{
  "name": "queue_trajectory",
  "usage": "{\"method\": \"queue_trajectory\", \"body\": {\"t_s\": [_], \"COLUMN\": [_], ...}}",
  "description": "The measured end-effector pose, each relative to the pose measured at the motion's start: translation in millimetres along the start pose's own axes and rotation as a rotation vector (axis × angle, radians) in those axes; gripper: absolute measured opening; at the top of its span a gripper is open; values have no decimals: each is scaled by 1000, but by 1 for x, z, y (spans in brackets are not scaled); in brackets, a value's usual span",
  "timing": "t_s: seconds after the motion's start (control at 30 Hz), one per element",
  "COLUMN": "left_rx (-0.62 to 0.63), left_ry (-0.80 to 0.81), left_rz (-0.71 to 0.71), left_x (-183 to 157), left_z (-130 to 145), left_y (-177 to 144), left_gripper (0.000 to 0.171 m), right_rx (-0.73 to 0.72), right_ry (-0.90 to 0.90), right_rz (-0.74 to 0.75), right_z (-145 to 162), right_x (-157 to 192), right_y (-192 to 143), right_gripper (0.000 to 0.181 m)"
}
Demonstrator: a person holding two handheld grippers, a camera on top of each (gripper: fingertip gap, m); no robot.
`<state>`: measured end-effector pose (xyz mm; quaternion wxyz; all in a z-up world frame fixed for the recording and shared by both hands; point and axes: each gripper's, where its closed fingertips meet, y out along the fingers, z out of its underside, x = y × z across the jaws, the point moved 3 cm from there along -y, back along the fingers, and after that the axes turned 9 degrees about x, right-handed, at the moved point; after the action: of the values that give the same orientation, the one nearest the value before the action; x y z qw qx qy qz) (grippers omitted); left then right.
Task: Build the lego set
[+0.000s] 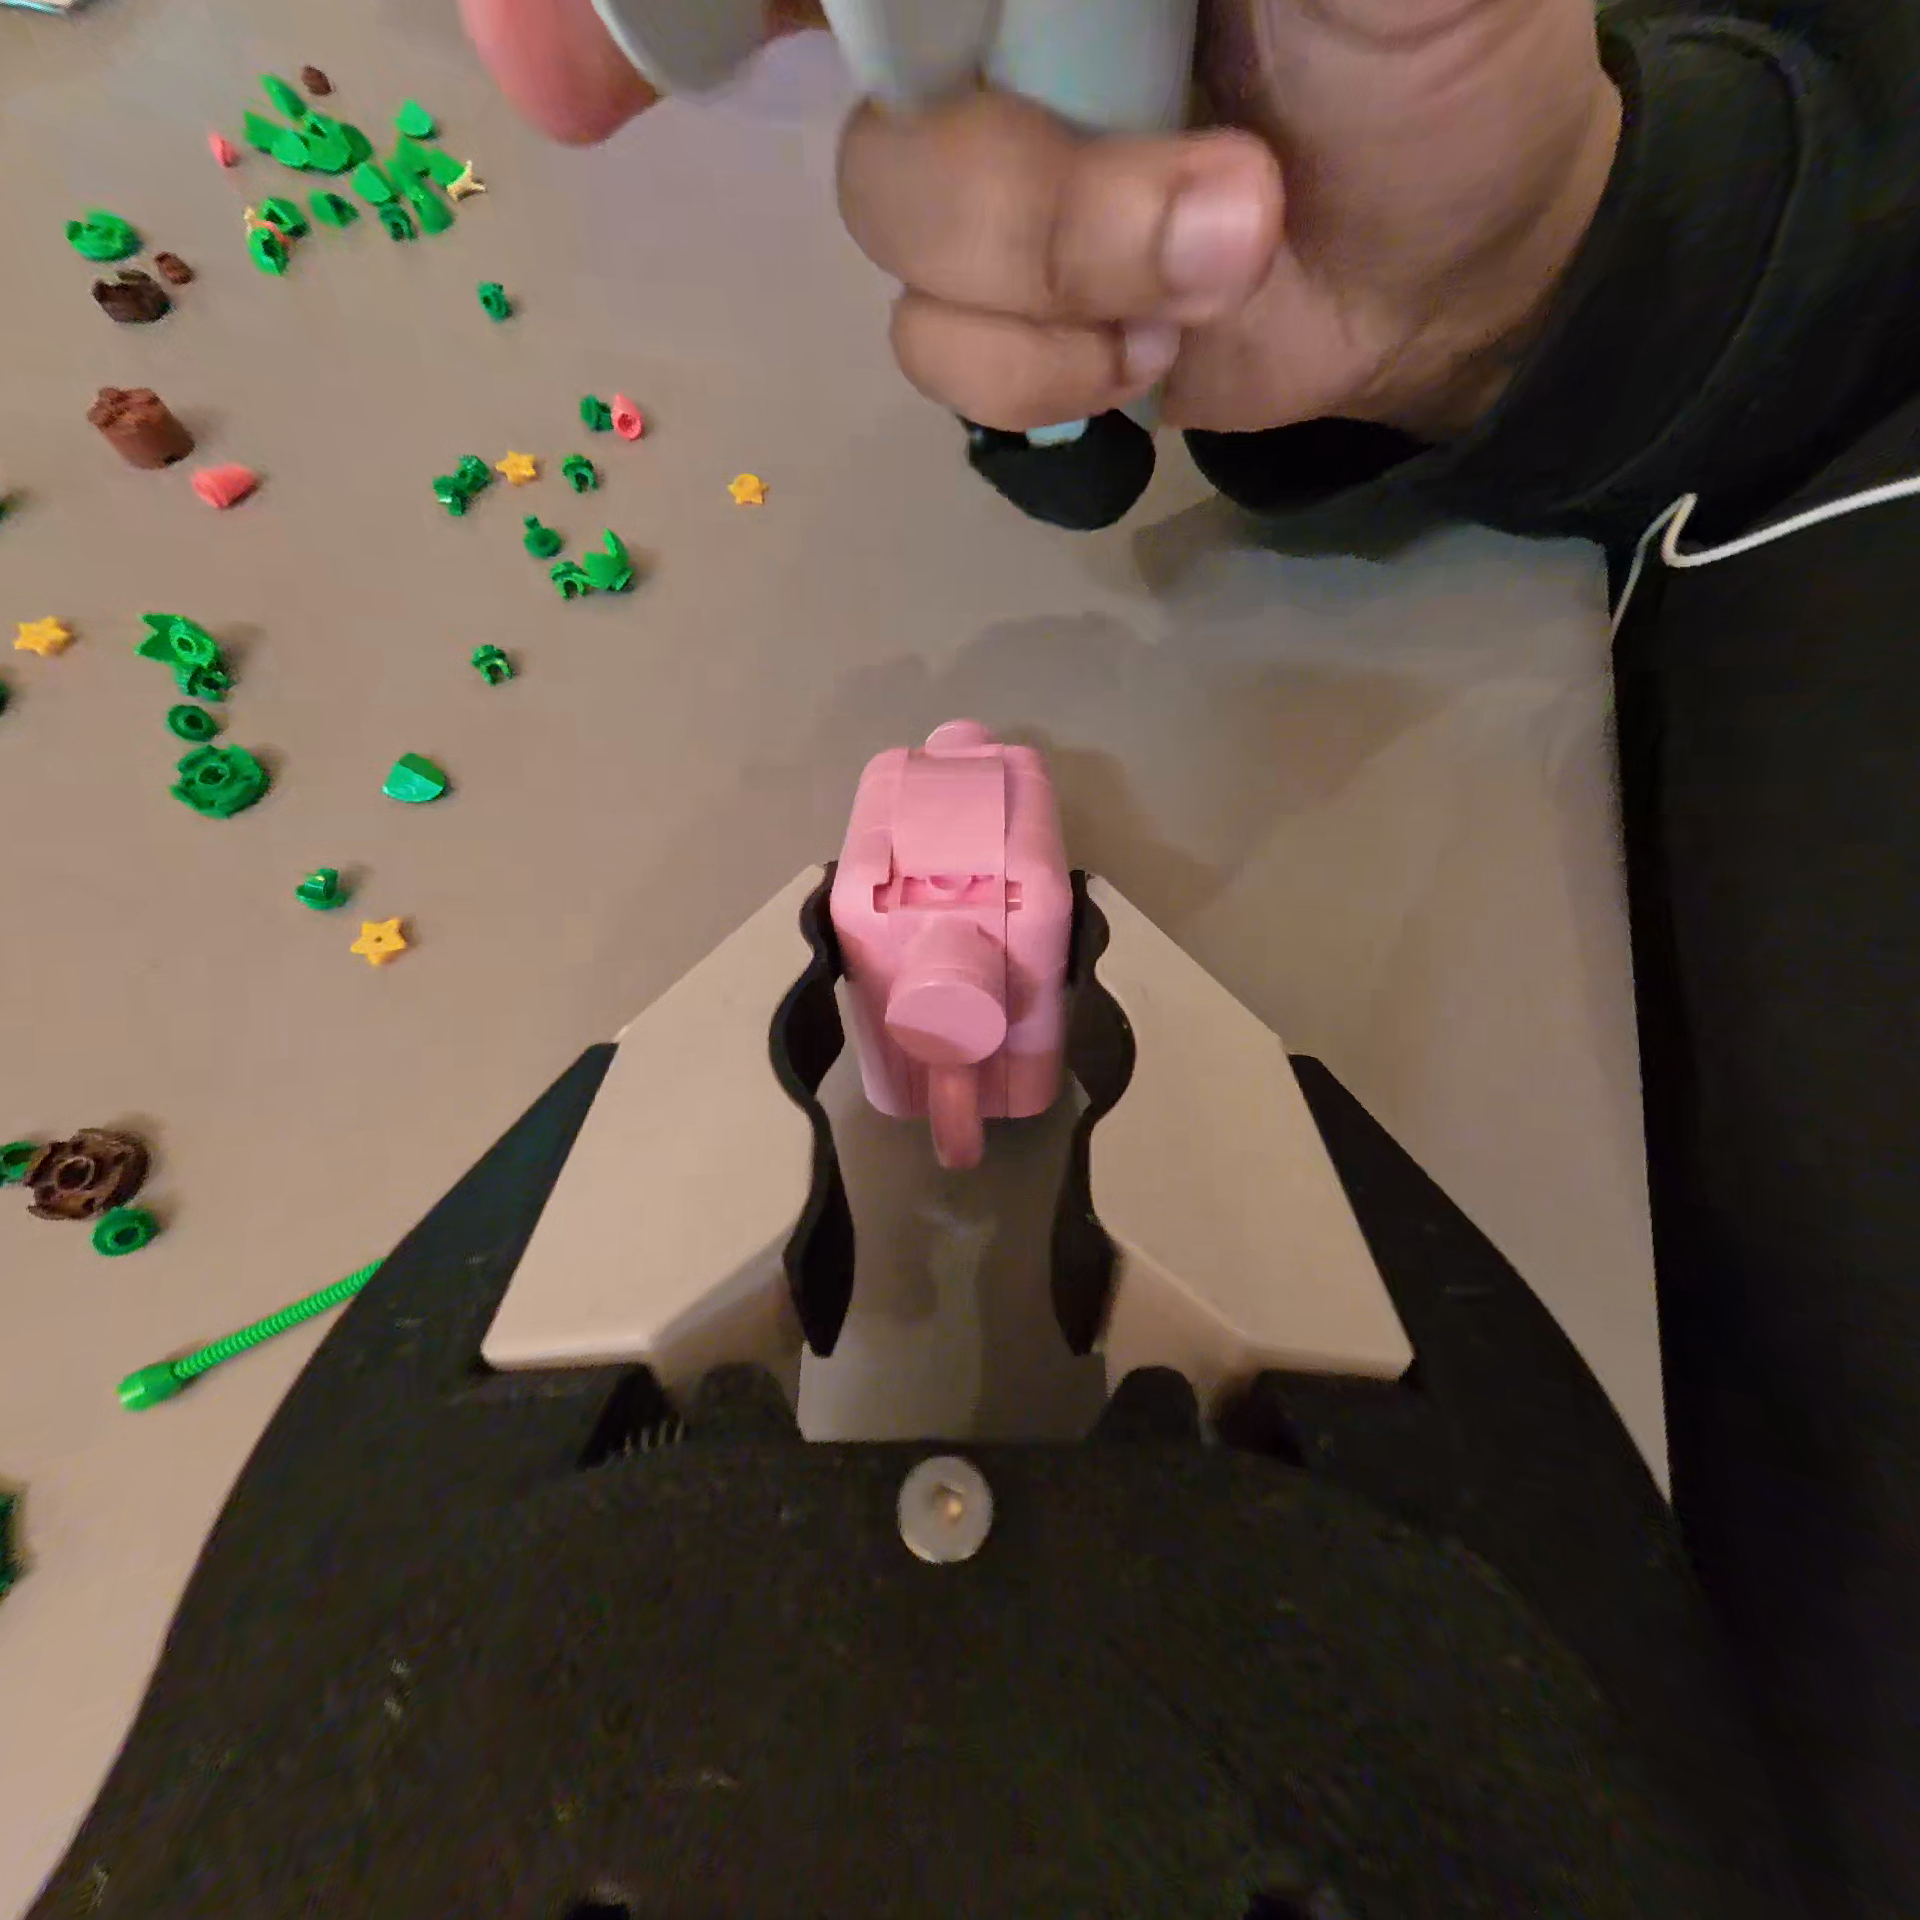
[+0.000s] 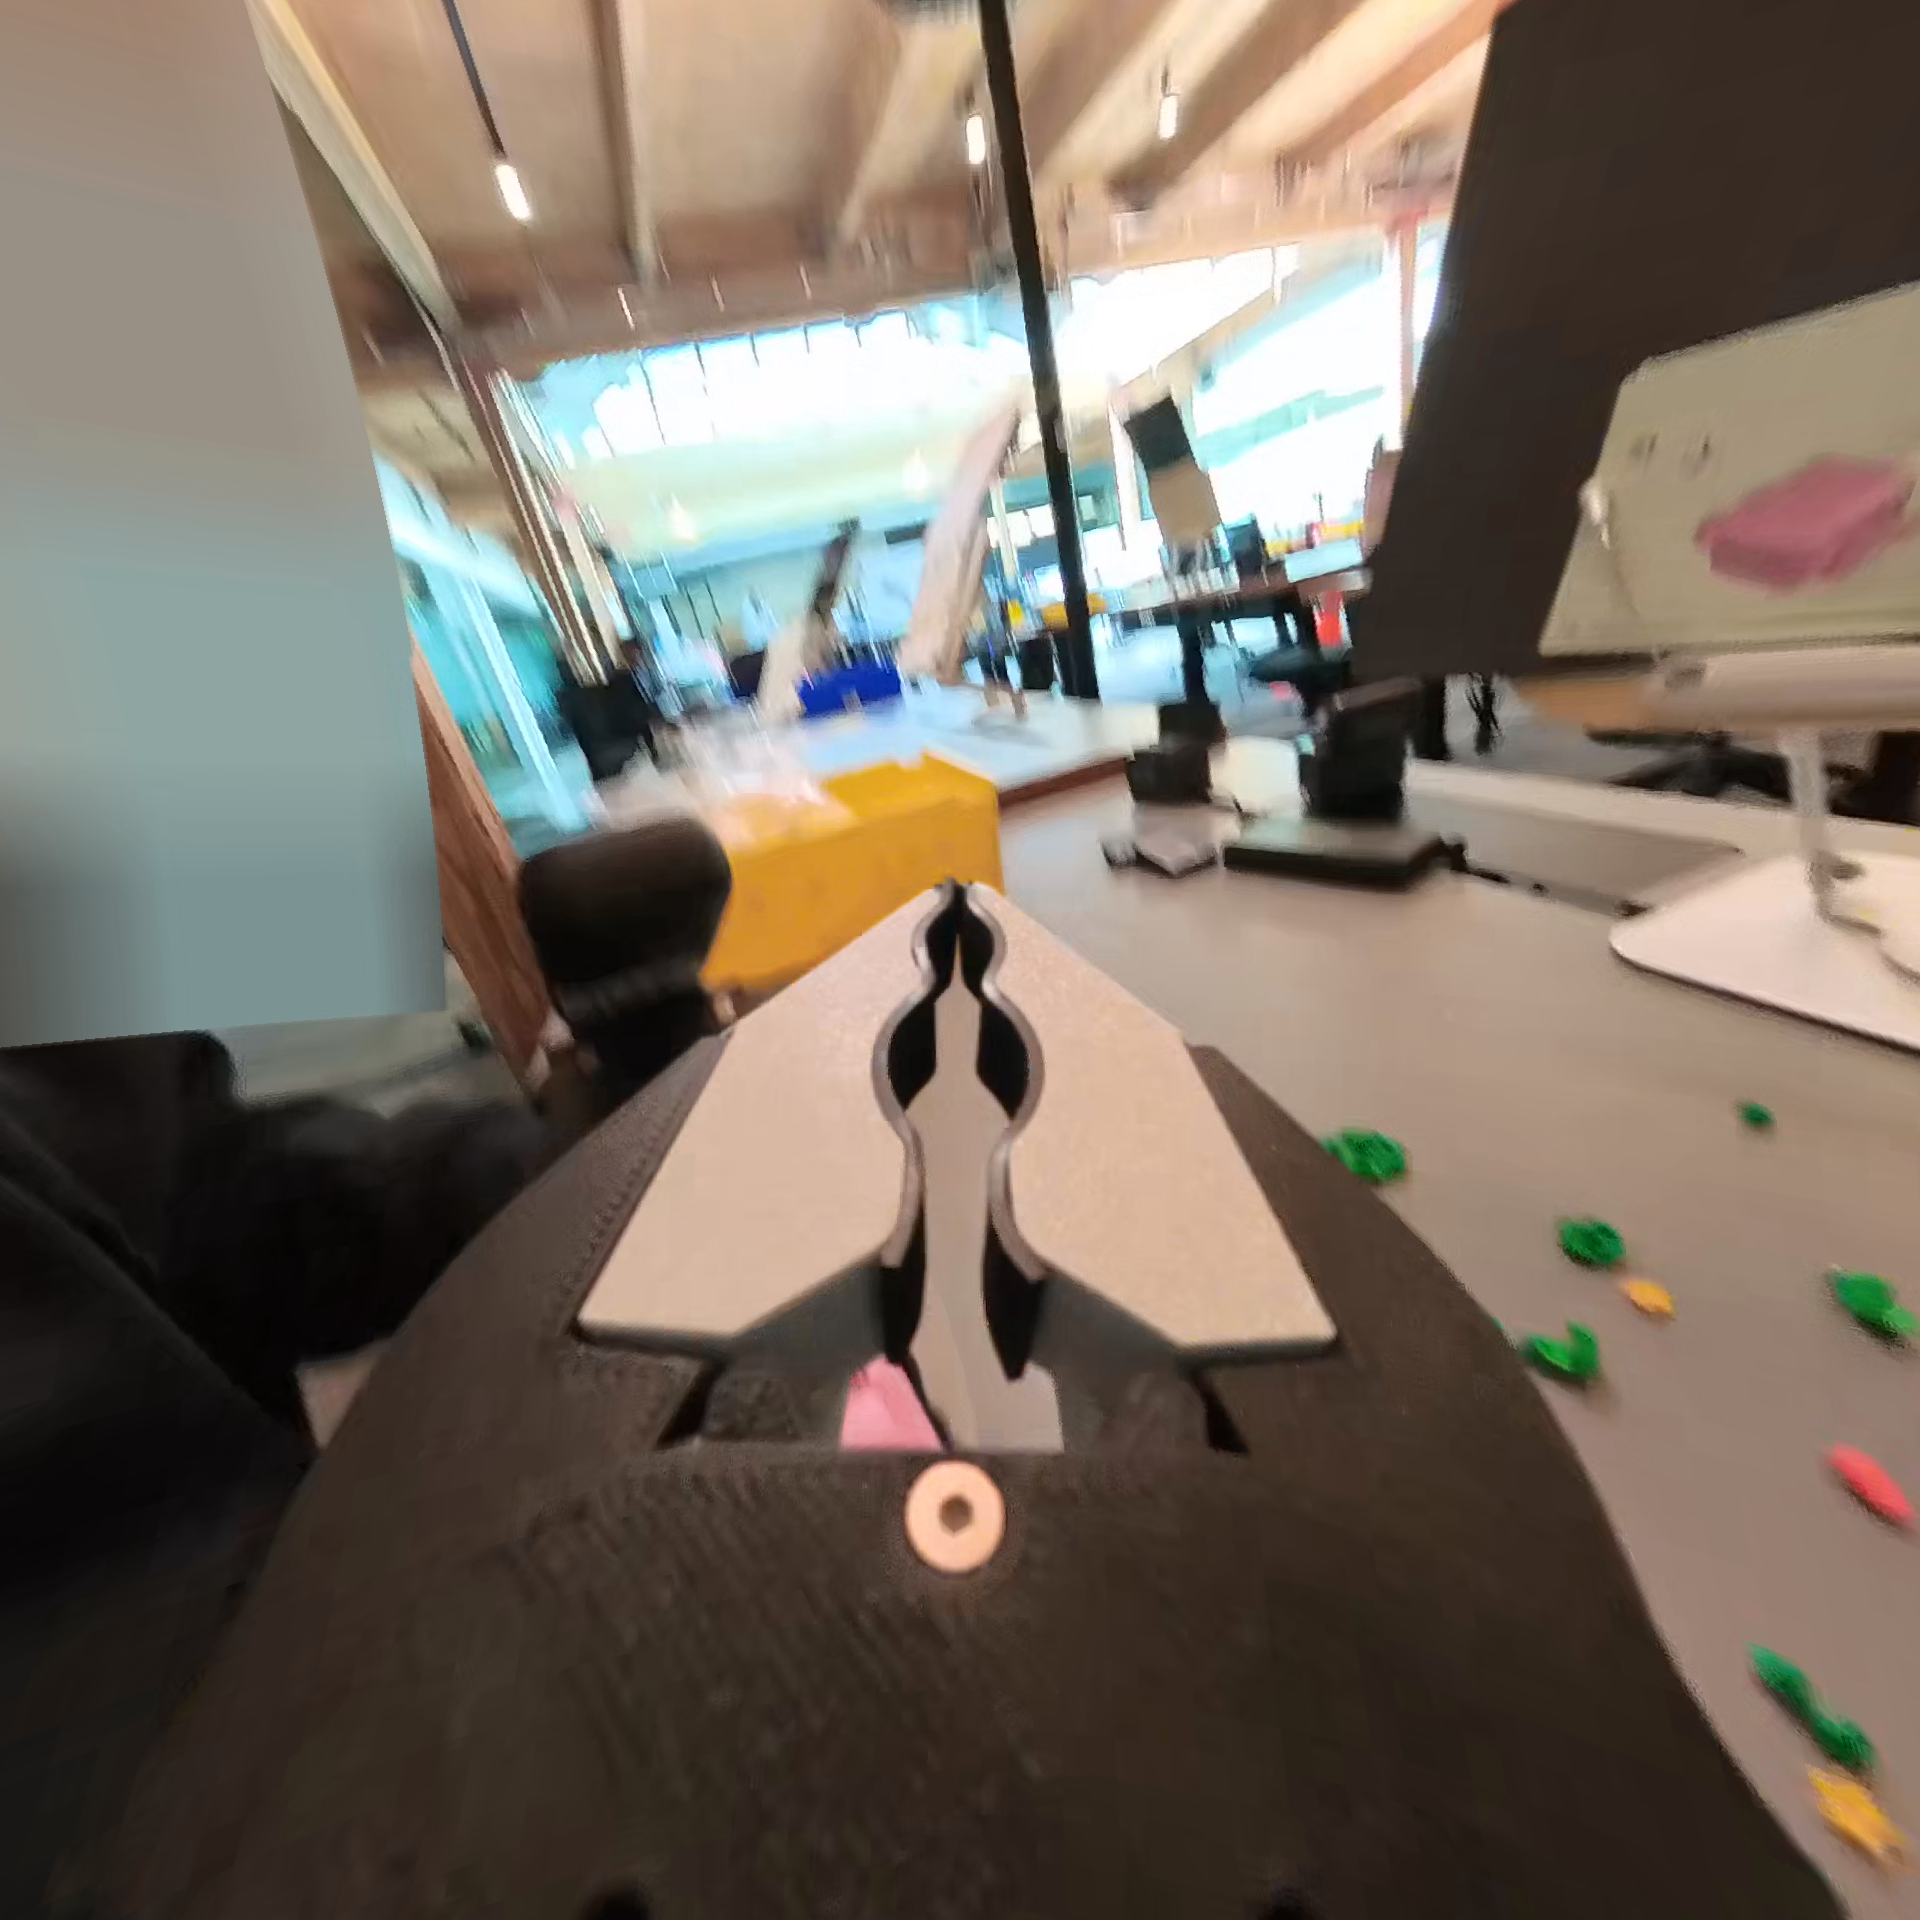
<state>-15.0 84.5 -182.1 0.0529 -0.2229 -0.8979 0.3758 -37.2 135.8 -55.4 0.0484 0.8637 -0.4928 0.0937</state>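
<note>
left gripper level above table, clamping pink lego block; right gripper raised, closed empty.

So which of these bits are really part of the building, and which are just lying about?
Part of the job:
- pink block assembly, clamped in the left tongs
- loose green pieces, yellow stars and brown pieces on the table
- picture booklet on a stand
- right tongs, shut and empty

Just lying about:
- yellow box
- black chair
</note>
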Motion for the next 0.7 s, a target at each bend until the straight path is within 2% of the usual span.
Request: {"method": "queue_trajectory", "body": {"t_s": [0.07,0.13,0.27,0.33,0.47,0.5,0.57,0.63,0.7], "left_rx": [11,95,92,92,92,92,94,98,99], "left_ry": [-13,-24,-6,-3,-13,-14,-9,10,24], "left_rz": [12,33,36,35,46,49,46,30,15], "left_x": [1,0,-2,-2,-2,-2,-2,-3,-3], "left_z": [2,11,10,10,10,10,10,10,11], "left_y": [0,6,7,7,6,6,7,7,7], "left_gripper": [37,40,38,38,38,38,39,39,39], "right_rx": [147,269,446,469,342,360,644,669,519], "right_ry": [-89,-159,-200,-206,-231,-228,-239,-216,-235], "right_rz": [82,158,181,160,118,113,137,133,121], "right_z": [20,38,70,75,60,65,109,98,67], "right_x": [-5,-8,-3,6,29,32,23,24,30], "right_y": [-4,-10,-21,-25,-25,-23,-19,-21,-22], "right_gripper": [0,0,0,0,0,0,5,0,0]}}
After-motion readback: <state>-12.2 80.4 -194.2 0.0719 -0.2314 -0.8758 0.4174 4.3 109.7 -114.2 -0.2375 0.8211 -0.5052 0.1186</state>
